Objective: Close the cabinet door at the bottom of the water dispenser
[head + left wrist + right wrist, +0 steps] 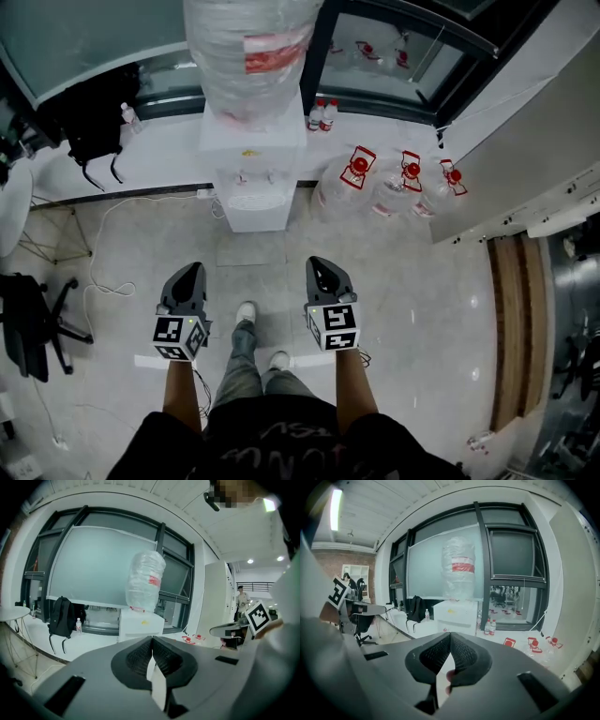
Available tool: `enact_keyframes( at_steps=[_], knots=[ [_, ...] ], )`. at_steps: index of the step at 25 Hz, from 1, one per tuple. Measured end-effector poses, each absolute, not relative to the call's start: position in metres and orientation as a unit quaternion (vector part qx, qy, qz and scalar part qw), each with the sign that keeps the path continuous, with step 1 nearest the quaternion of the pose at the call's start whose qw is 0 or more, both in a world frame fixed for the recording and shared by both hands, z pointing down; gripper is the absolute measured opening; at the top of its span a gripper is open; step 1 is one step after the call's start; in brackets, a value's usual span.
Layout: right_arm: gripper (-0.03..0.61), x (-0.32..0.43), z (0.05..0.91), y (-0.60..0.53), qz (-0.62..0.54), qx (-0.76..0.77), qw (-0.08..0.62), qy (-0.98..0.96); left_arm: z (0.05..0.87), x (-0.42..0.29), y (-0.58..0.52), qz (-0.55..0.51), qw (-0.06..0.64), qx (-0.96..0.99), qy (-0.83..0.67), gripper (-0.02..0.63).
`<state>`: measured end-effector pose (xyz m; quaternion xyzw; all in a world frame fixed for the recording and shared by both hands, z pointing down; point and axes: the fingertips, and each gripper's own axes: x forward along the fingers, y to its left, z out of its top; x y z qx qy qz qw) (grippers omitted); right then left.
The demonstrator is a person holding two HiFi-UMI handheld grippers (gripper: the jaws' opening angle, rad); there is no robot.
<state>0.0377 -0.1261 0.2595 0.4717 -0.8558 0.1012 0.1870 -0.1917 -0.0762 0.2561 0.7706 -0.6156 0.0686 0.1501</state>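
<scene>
The water dispenser (255, 178) is standing by the window ledge, well apart from you; I can't tell its cabinet door's state from here. You're holding the left gripper (194, 270) and right gripper (316, 266) fully closed and empty, so nothing's started.

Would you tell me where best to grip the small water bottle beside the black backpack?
Probably round the middle of the small water bottle, claw level, coming from the front. It stands upright on the white ledge, with the black backpack close on its left and the window behind.
</scene>
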Motion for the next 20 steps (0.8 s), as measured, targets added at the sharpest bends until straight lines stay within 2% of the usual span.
enact_keyframes(
  at_steps=[20],
  knots=[
    [0.012, 0.078, 0.172, -0.099, 0.056, 0.499, 0.137, -0.854, 0.147, -0.174, -0.045, 0.041, 0.084, 0.766, -0.636, 0.015]
  ],
)
